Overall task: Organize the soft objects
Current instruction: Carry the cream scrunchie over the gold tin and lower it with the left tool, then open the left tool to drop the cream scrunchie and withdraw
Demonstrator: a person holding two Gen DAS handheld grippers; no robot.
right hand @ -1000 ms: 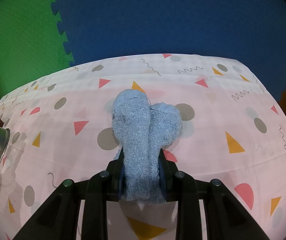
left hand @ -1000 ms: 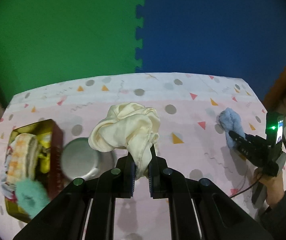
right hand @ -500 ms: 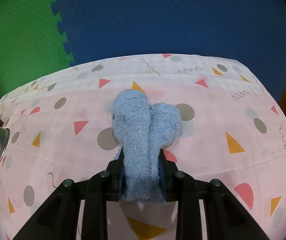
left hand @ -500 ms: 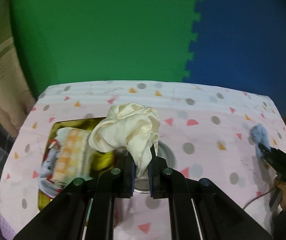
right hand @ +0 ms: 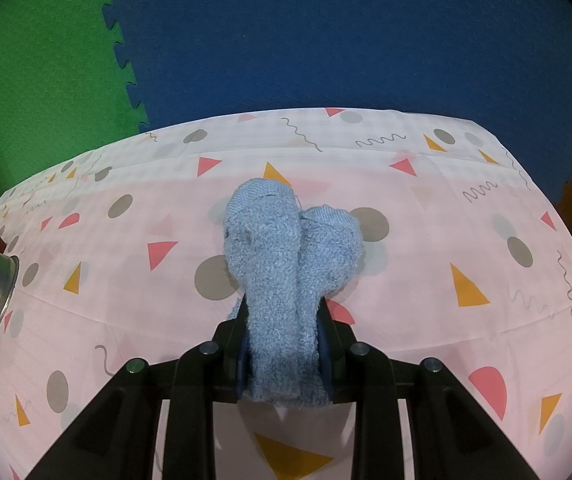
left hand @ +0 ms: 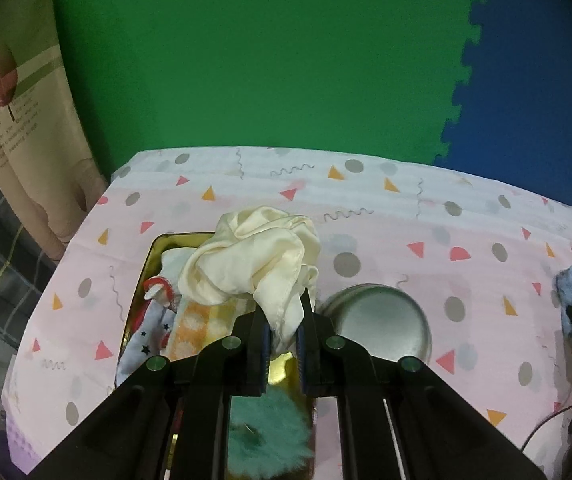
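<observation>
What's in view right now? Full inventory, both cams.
cream cloth: 1, cream, held by left gripper above the tin
blue towel: 1, light blue, held by right gripper over the table
tin: 1, gold, table's left side, holds soft items
orange towel: 1, orange-yellow check, in tin
star cloth: 1, pale blue, in tin
teal puff: 1, teal, near end of tin
bowl: 1, steel, right of tin
tablecloth: 1, pink with shapes
foam mats: green and blue, behind
left gripper: black, jaws shut on cream cloth
right gripper: black, jaws shut on blue towel
</observation>
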